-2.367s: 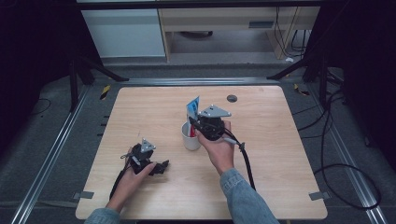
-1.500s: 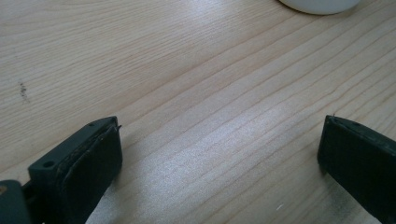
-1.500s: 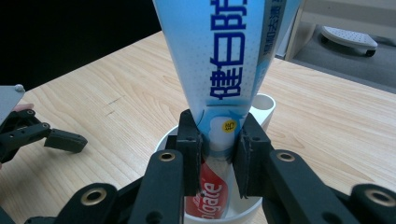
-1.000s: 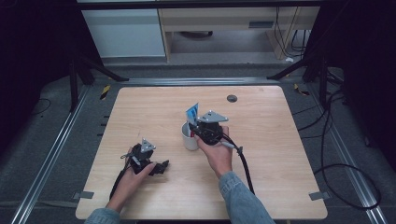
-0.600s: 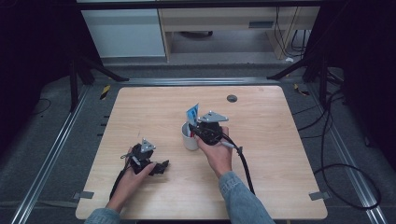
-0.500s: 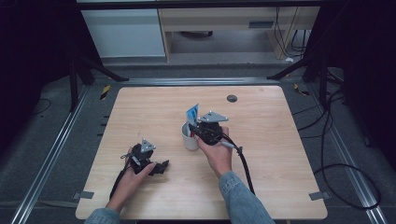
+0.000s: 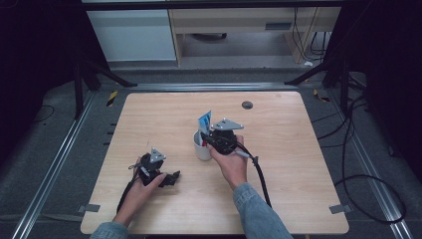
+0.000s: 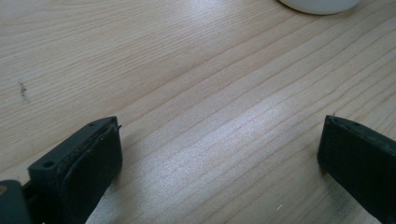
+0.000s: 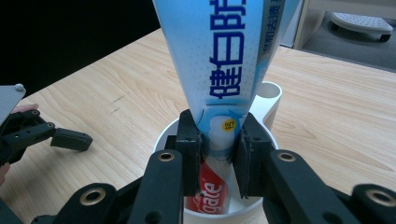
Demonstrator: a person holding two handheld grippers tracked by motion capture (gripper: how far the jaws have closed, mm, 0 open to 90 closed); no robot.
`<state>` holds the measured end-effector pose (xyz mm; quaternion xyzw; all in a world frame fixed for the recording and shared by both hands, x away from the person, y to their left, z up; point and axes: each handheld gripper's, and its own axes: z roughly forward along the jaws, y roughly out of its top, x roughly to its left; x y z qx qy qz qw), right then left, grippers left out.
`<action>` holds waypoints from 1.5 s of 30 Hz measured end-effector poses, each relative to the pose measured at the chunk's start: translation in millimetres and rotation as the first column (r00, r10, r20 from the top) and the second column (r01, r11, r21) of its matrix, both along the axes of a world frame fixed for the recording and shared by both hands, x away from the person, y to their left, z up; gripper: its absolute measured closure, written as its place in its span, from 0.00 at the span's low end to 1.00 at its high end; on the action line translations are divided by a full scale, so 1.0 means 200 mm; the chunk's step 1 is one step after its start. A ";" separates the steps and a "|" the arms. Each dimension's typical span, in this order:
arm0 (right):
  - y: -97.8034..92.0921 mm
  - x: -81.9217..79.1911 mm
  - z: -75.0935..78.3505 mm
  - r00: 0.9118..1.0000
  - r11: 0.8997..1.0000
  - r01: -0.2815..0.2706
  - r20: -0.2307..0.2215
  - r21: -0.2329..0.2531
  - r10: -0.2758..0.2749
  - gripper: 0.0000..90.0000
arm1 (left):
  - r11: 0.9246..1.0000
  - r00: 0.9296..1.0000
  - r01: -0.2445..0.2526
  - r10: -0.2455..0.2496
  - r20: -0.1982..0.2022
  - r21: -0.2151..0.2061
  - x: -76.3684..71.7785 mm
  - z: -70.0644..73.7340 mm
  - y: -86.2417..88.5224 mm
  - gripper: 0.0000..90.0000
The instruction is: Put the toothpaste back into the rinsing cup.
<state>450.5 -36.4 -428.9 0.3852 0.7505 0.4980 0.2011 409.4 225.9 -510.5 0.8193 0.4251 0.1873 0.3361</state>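
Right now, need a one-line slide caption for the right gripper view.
Right tool clamps a blue-and-white toothpaste tube, lower end inside a white ceramic mug on the light wooden table.

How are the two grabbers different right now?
The right gripper is shut on the toothpaste tube, while the left gripper is open and holds nothing. The right gripper is over the white cup; the left gripper sits low on the bare table, away from the cup. Both are black, and a hand holds each.
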 end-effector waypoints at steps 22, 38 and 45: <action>-0.04 0.05 0.01 0.998 0.999 0.038 -0.055 0.017 -0.037 0.79 | 1.000 1.000 0.001 -0.001 -0.001 0.000 0.00 0.00 0.00 0.00; -0.08 0.09 0.01 0.995 0.998 0.049 -0.089 0.047 -0.045 0.78 | 1.000 1.000 0.000 0.000 0.000 0.000 0.00 0.00 0.00 0.00; -0.08 0.09 0.01 0.995 0.998 0.045 -0.091 0.050 -0.040 0.78 | 1.000 1.000 0.001 -0.001 -0.001 0.000 0.00 0.00 0.00 0.00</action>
